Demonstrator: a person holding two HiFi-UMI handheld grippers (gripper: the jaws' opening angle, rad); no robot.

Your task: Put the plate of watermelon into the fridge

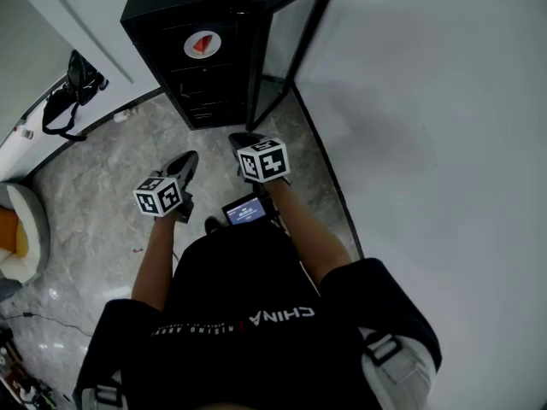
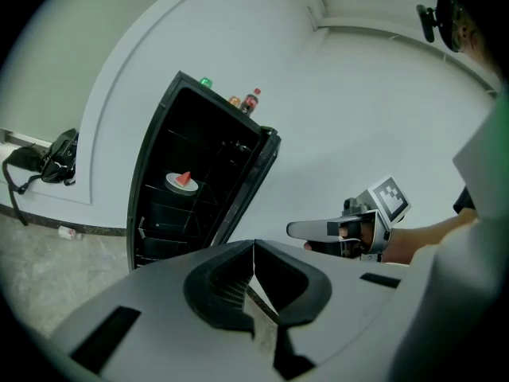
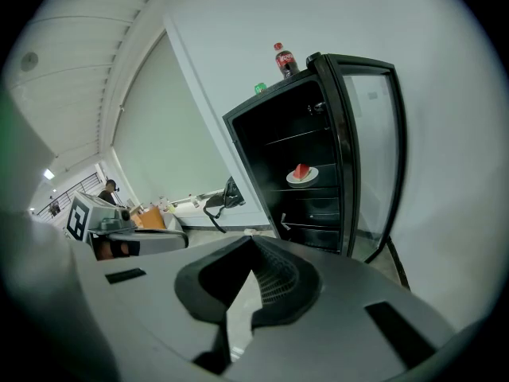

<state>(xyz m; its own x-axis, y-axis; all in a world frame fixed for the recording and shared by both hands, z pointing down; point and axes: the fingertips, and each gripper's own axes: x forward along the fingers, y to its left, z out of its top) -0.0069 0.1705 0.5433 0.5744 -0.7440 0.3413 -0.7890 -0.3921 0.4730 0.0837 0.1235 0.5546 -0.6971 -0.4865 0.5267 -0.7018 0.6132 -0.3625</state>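
A white plate with a red watermelon wedge point(image 1: 202, 44) rests on a shelf inside the black fridge point(image 1: 218, 84), whose glass door point(image 1: 291, 49) stands open to the right. The same plate point(image 2: 182, 181) shows in the left gripper view and the plate point(image 3: 301, 174) in the right gripper view. My left gripper point(image 1: 183, 167) and right gripper point(image 1: 244, 143) are held side by side in front of the fridge, well short of it. Both are shut with nothing between the jaws. The tips of the left gripper point(image 2: 254, 247) and right gripper point(image 3: 253, 241) meet.
A white wall point(image 1: 444, 109) runs along the right. A black bag point(image 1: 73, 88) hangs at the left over a white ledge. Bottles point(image 3: 285, 60) stand on top of the fridge. A beige chair point(image 1: 21, 229) sits at the far left on the marble floor point(image 1: 102, 220).
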